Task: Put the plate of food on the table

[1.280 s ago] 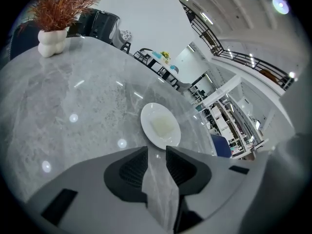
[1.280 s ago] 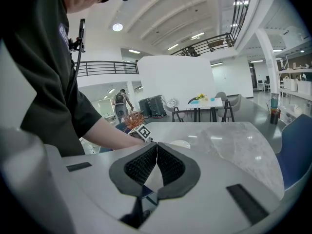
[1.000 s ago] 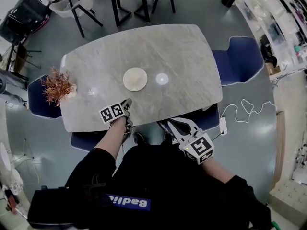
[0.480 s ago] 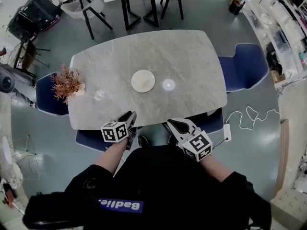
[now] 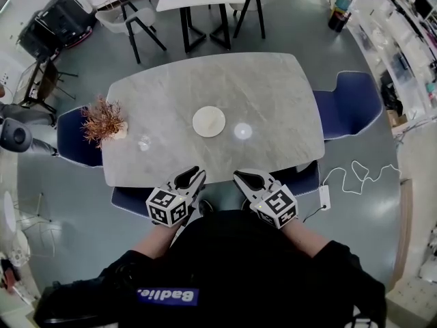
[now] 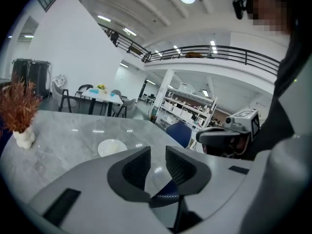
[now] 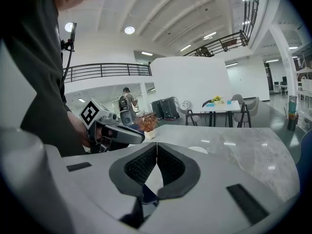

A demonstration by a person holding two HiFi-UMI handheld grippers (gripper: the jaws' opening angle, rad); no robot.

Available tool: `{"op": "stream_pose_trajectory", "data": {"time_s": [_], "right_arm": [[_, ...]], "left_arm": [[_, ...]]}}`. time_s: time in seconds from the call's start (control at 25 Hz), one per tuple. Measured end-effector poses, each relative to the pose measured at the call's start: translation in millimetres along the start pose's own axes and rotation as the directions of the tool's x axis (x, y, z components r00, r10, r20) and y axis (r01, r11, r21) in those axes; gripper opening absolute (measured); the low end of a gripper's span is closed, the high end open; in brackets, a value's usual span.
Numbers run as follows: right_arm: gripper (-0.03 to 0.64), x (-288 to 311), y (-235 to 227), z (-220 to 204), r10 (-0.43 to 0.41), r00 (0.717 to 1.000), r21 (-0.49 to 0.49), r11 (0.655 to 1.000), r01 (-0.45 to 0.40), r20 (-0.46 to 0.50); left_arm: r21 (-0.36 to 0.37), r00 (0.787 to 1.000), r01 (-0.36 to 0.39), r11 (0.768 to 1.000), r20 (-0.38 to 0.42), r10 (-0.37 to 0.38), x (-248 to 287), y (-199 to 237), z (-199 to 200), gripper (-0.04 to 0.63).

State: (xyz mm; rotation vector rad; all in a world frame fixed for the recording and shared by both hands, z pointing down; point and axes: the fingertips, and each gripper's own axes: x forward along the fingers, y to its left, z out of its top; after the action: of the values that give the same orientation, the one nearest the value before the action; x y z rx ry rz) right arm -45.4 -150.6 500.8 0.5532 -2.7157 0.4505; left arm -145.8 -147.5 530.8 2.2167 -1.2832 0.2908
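White round plate is lying near the middle of the grey marble counter, ahead of both grippers hovering off that counter's near edge: left gripper slightly nearer, jaws a little parted, right gripper with jaws touching, both empty.

The left gripper and the right gripper are hanging side by side close to the torso, both pointing forward, the left's jaws standing slightly apart and empty, the right's pressing together

Centre frame, your plate lies on the table. The potted plant stands at its left end. Your left gripper and right gripper sit below its near edge.
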Motion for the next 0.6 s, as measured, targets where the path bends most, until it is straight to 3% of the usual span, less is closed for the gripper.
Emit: {"op": "stream_pose_trajectory", "data": {"time_s": [0.2, 0.6], "right_arm": [[0.011, 7, 7, 4, 0.019, 1.000, -0.008, 1.000, -0.019, 0.004], [0.011, 5, 17, 7, 0.049, 0.999, -0.021, 0.999, -0.049, 0.003]], "left_arm": [[0.158, 0.996, 0.054, 0.986, 0.065, -0.065, -14, -28, 24, 0.101], [0.263, 0.963, 0.197, 0.944, 0.129, -0.237, -21, -84, 44, 0.085]]}}
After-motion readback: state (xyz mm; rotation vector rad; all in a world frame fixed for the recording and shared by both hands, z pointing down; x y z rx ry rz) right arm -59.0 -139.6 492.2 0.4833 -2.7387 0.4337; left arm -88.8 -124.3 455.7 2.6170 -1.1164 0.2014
